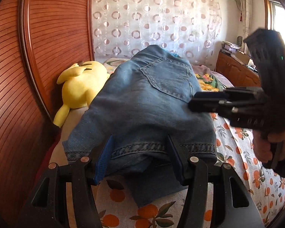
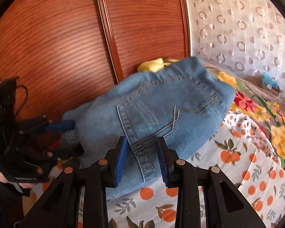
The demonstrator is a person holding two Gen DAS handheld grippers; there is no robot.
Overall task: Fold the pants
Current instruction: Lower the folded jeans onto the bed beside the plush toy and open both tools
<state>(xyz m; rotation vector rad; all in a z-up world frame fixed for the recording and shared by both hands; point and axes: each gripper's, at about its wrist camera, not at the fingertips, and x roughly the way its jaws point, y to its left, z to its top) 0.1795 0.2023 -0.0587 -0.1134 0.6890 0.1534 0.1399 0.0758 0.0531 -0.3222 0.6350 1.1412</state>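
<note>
A: Start at the left gripper (image 1: 140, 159). Its 2 blue pads sit either side of the hem of the jeans (image 1: 142, 102), a thick stack of denim between them. Clamped, or only straddling?

B: I can't tell; the pads (image 1: 102, 161) stand wide and the hem fills the gap, but I see no pinch mark. The right gripper (image 2: 142, 157) is clearer: its jaws are close together and nip the cloth at the seam by the back pocket (image 2: 161, 112).

A: And the jeans themselves?

B: Bunched in a folded mound on the bed sheet (image 2: 237, 171), nearer the edge by the wooden wardrobe (image 2: 57, 38), with the yellow plush toy (image 1: 79, 87) just beyond them at that same edge.

A: So how to do this fold well?

B: My judgement: keep both ends level, carry the pocket end over so the edges meet, and lay it flat before letting go. The left grip needs to be firm, or the hem may slide out.
</note>
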